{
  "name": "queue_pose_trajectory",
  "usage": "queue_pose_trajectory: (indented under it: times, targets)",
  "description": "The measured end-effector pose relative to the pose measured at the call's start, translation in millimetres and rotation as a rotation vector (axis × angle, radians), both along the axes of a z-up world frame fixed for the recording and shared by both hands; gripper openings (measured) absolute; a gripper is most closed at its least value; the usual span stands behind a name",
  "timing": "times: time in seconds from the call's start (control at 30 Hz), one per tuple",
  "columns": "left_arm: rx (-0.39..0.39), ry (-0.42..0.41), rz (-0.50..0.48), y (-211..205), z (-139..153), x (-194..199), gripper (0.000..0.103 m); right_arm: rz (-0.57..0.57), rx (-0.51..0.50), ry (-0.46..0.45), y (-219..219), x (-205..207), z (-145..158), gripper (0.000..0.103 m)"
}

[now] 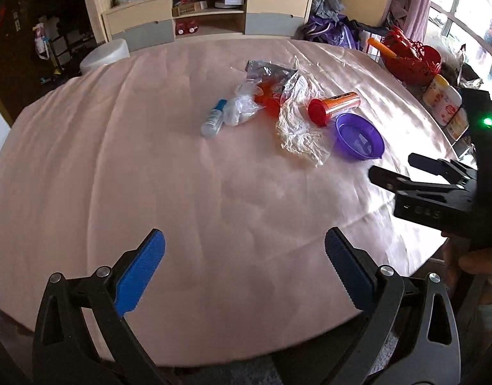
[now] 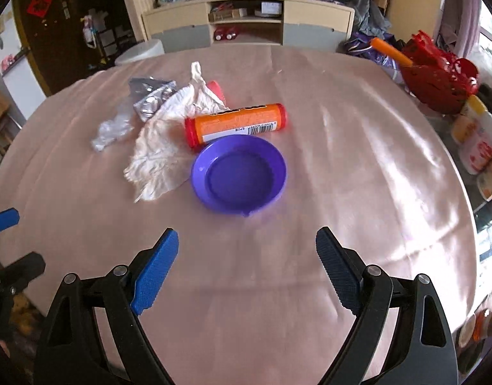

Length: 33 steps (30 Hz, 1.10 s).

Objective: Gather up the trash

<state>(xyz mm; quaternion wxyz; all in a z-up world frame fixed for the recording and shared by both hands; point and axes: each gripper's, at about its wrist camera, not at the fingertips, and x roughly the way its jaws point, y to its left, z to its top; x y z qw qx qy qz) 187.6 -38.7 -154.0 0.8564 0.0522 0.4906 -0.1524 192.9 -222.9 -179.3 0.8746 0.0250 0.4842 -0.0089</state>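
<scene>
A heap of trash lies mid-table on the pink cloth: a crumpled white paper (image 1: 298, 128) (image 2: 164, 147), an orange tube with a red cap (image 1: 334, 106) (image 2: 236, 123), a silver foil wrapper (image 1: 271, 72) (image 2: 151, 96), clear plastic (image 1: 242, 107) (image 2: 112, 131) and a small blue-capped bottle (image 1: 213, 120). A purple bowl (image 1: 359, 136) (image 2: 239, 175) sits empty beside the tube. My left gripper (image 1: 244, 253) is open and empty near the table's front edge. My right gripper (image 2: 247, 250) (image 1: 391, 168) is open and empty, just short of the bowl.
A red basket (image 1: 412, 59) (image 2: 438, 83) with an orange stick and some jars (image 1: 444, 104) (image 2: 478, 142) stand at the table's right edge. A white tub (image 1: 106, 54) sits beyond the far left edge. A cluttered cabinet (image 2: 249, 21) stands behind.
</scene>
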Motion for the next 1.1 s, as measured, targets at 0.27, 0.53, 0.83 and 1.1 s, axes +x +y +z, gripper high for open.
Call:
queue_pose_trajectory:
  times: [0.27, 0.53, 0.83, 1.1]
  targets:
    - [0.0, 0.042, -0.026, -10.8, -19.9, 31.2, 0.094, -0.009, -0.011, 0.014, -4.9, 39.1, -13.3, 0.088]
    - [-0.018, 0.043, -0.063, -37.4, -27.0, 65.0, 0.089, -0.024, 0.003, -0.019, -21.0, 54.6, -11.4, 0.079]
    - [-0.056, 0.045, -0.094, -68.4, -35.9, 99.3, 0.068, -0.052, 0.013, -0.015, -45.6, 53.9, -11.6, 0.079]
    - [-0.004, -0.019, -0.114, -85.3, -34.3, 96.6, 0.024, -0.057, 0.021, -0.014, -48.9, 47.4, -6.7, 0.079]
